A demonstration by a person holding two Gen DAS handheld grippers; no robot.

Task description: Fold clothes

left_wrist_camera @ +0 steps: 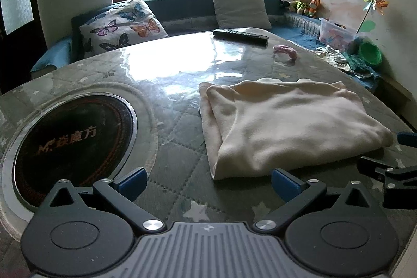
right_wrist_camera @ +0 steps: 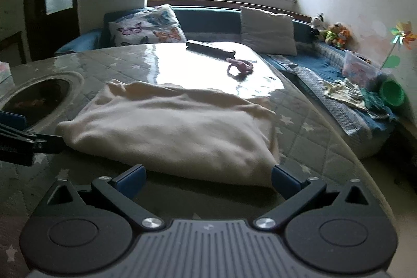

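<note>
A cream garment [left_wrist_camera: 286, 119] lies folded into a thick rectangle on the quilted table [left_wrist_camera: 179, 147]. It also shows in the right wrist view [right_wrist_camera: 169, 129]. My left gripper [left_wrist_camera: 208, 184] is open and empty, low over the table just in front of the garment's near left corner. My right gripper [right_wrist_camera: 208, 181] is open and empty at the garment's near edge, its right fingertip beside the near right corner. The right gripper also shows at the right edge of the left wrist view [left_wrist_camera: 391, 168].
A round black cooktop [left_wrist_camera: 70, 147] is set into the table at the left. A black remote [left_wrist_camera: 239, 36] and a pink hair tie [left_wrist_camera: 285, 51] lie at the far side. Behind is a bench with pillows [left_wrist_camera: 122, 25], toys and a plastic box [left_wrist_camera: 336, 33].
</note>
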